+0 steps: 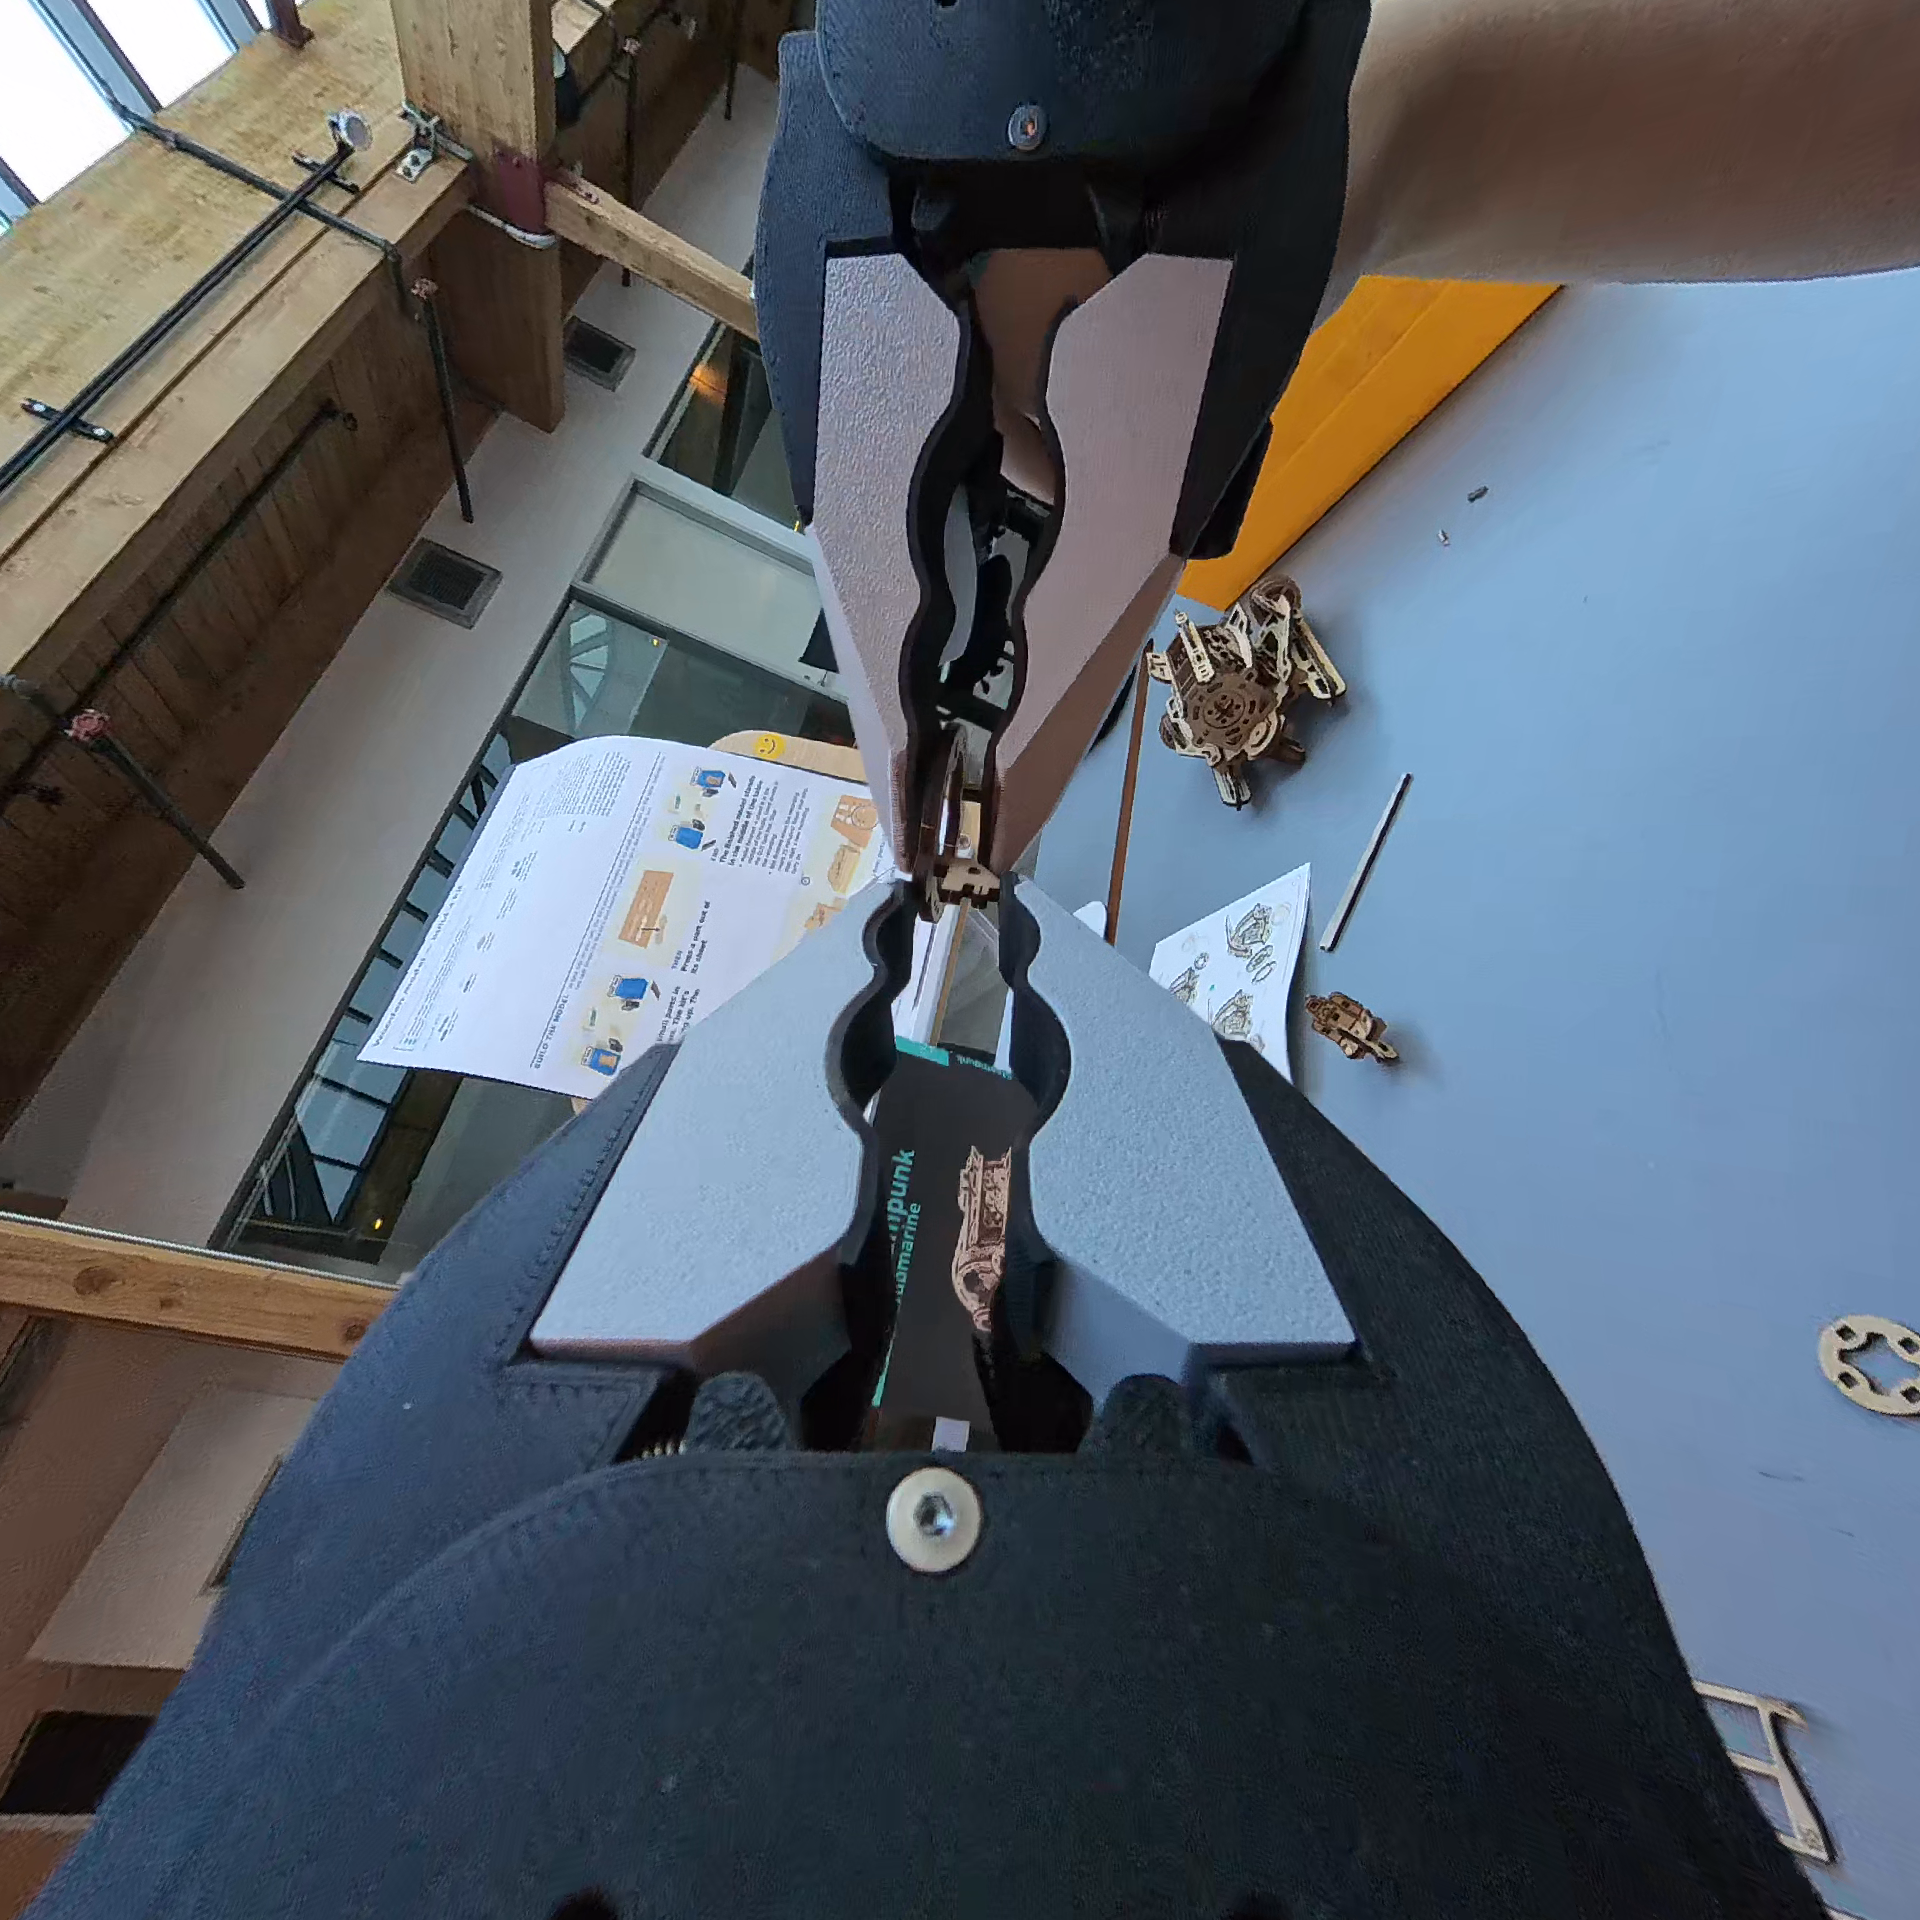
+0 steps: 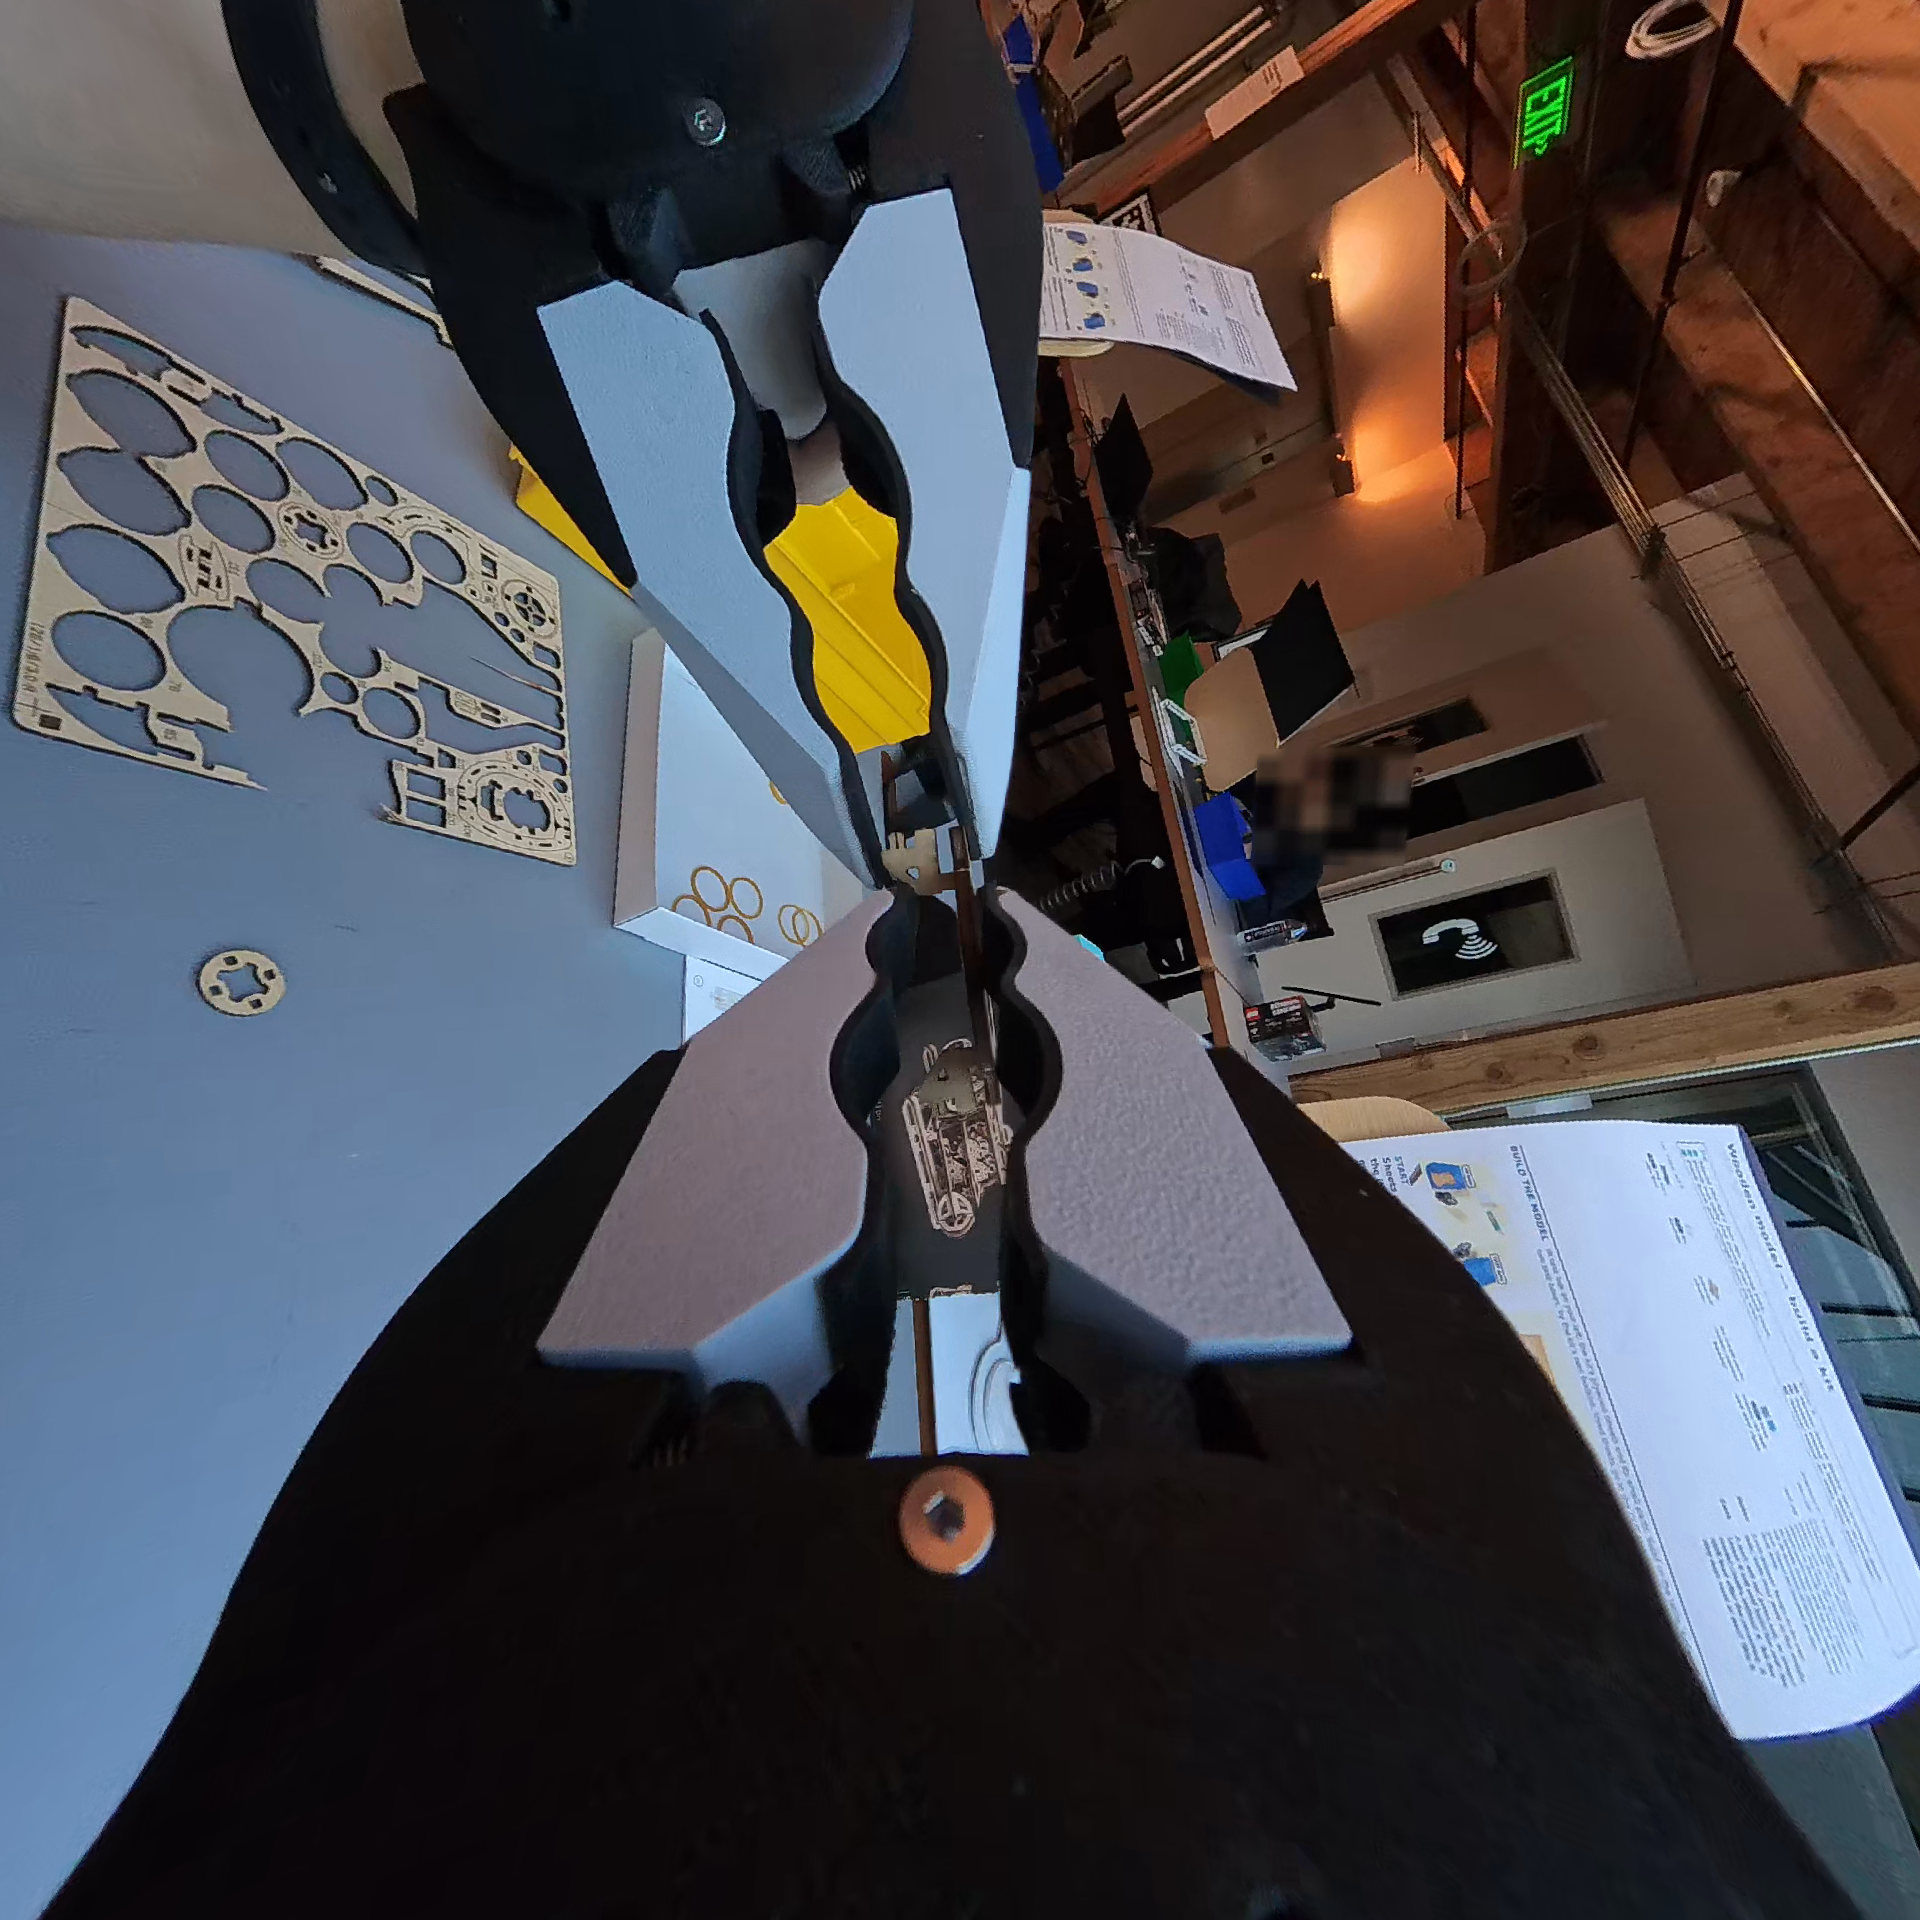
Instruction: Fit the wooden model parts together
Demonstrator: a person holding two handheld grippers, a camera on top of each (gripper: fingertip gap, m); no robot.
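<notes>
My two grippers meet tip to tip above the blue-grey table [image 1: 1662,935]. My left gripper [image 1: 953,902] is shut on a small notched wooden piece [image 1: 961,878], which also shows in the right wrist view [image 2: 914,857]. My right gripper [image 2: 943,909] is shut on a thin wooden ring, seen edge-on [image 2: 971,920]. In the left wrist view this ring [image 1: 951,805] sits between the fingers coming down from the top. The small piece touches the ring's rim. Whether they are slotted together is hidden by the fingertips.
On the table lie a half-built wooden model [image 1: 1242,686], a small sub-assembly [image 1: 1351,1027], a loose ring with a star cutout [image 2: 241,982], a punched plywood sheet [image 2: 291,582], a white tray of rubber bands [image 2: 727,894], a yellow bin [image 2: 852,613], a dark box [image 1: 951,1226] and instruction sheets [image 1: 623,914].
</notes>
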